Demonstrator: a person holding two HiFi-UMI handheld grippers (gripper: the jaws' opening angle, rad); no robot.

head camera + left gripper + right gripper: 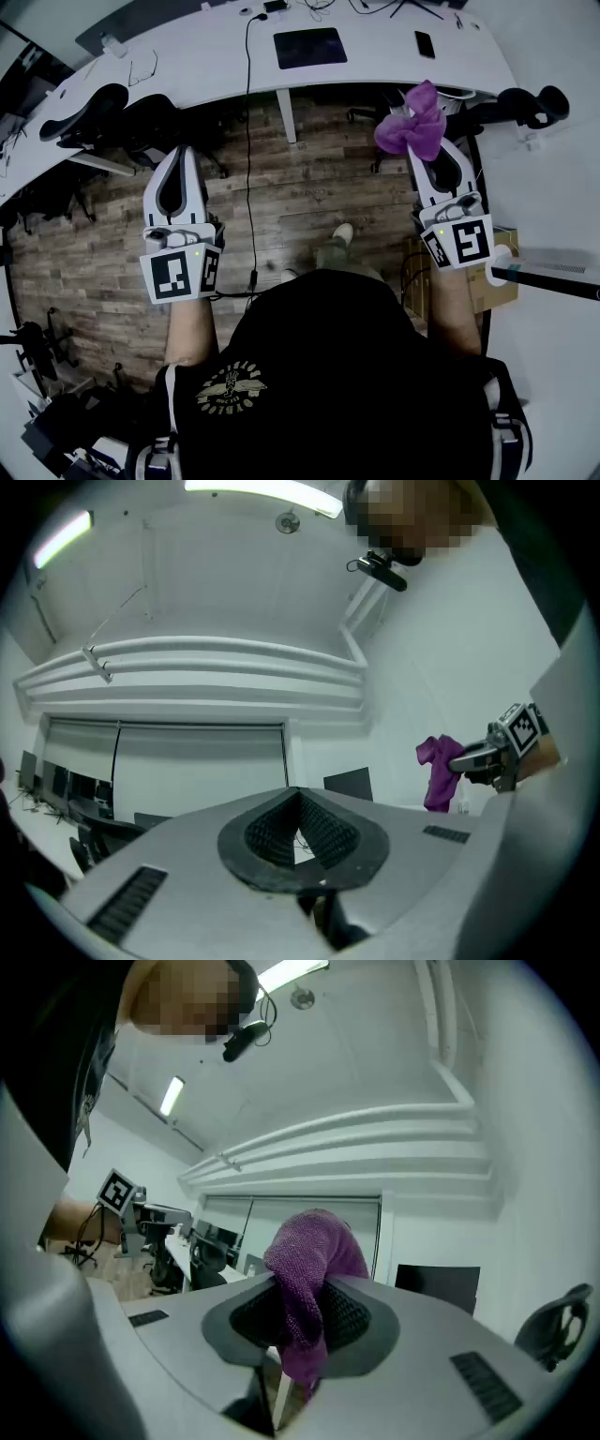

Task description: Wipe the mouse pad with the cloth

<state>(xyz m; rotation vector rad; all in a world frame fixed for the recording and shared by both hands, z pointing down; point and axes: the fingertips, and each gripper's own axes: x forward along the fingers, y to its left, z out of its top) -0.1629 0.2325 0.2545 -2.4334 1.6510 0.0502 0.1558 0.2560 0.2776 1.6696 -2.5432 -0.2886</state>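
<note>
Right tool (300, 1321), apparently tight on cloth (314, 1251)

The purple knitted cloth (314, 1251) nipped in your right tool (300, 1321) is coarse and nubbly, matt and limp. That tool and your left tool (300, 832) both have smooth, matt grey plastic shells. Their black pads (267, 834) are ribbed in fine ridges and look rubbery. The marker cubes (180, 274) are flat white with matt black print. Below you, the brown wooden plank floor (300, 202) is grained and dull. The curved white table (206, 52) is smooth with a slight sheen, and the dark rectangular mouse pad (309, 47) on it looks matt.
</note>
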